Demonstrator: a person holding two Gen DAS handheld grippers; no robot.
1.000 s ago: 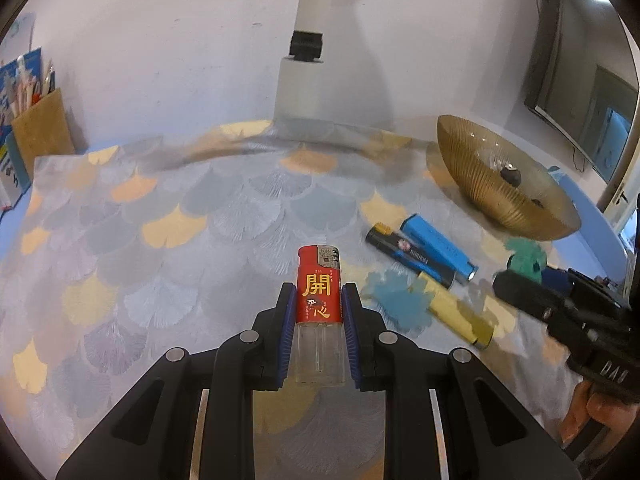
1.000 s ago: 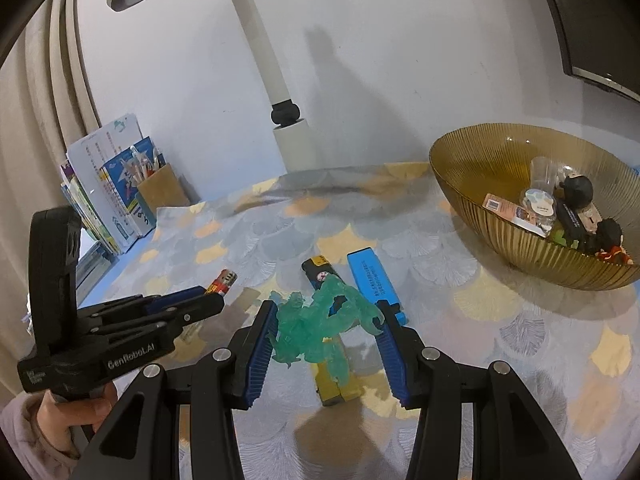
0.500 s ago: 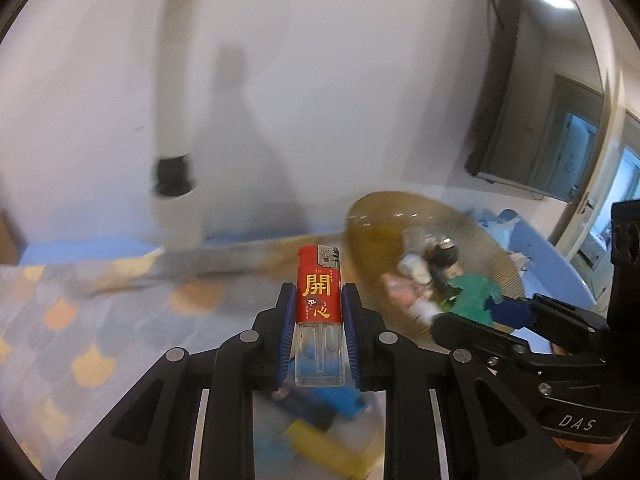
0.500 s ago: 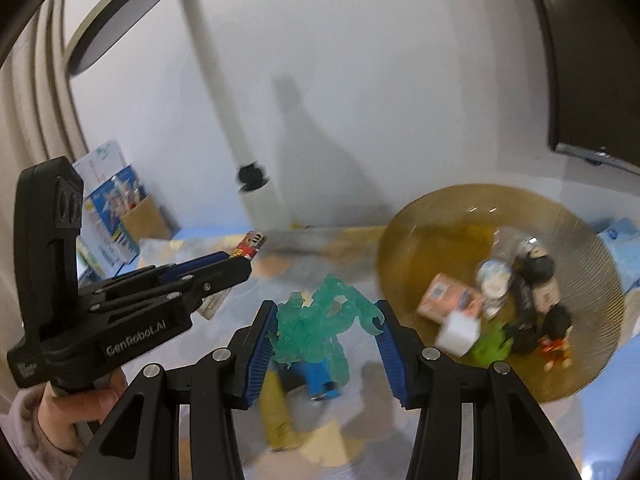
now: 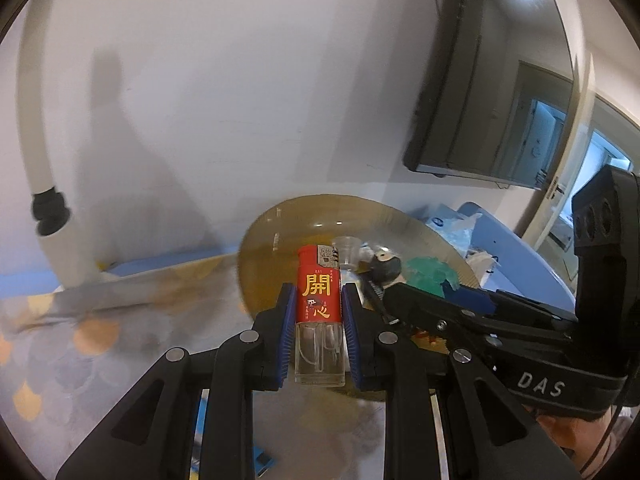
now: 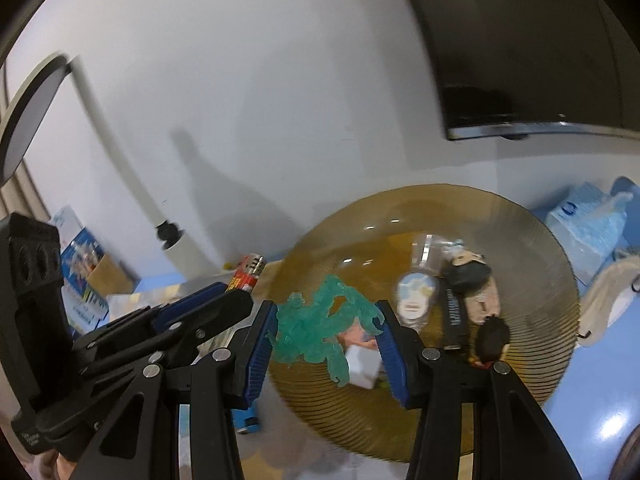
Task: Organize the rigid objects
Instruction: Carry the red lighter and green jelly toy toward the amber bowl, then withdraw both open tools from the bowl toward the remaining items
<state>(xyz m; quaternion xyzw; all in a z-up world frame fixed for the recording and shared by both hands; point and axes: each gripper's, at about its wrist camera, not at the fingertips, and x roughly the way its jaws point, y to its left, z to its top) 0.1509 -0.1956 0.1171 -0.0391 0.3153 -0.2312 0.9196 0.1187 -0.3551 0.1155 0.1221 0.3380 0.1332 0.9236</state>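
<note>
Grippers hovered at the bowl (image 6: 532, 240), both angled downward.
Left gripper (image 5: 319, 320) clamped a lighter (image 5: 319, 296) beside the bowl's rim; right gripper (image 6: 328, 334) clamped a green figure (image 6: 320, 330) above the bowl.

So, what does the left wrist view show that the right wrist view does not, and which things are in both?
Only the left wrist view shows the lighter's clear lower body and how the left tongs clamp it, plus a doorway at the right.

Only the right wrist view shows the round lamp head, the books at the left, and the white box in the bowl.

Both show the red lighter, the green figure in the right tongs, the amber bowl and the wall screen.
</note>
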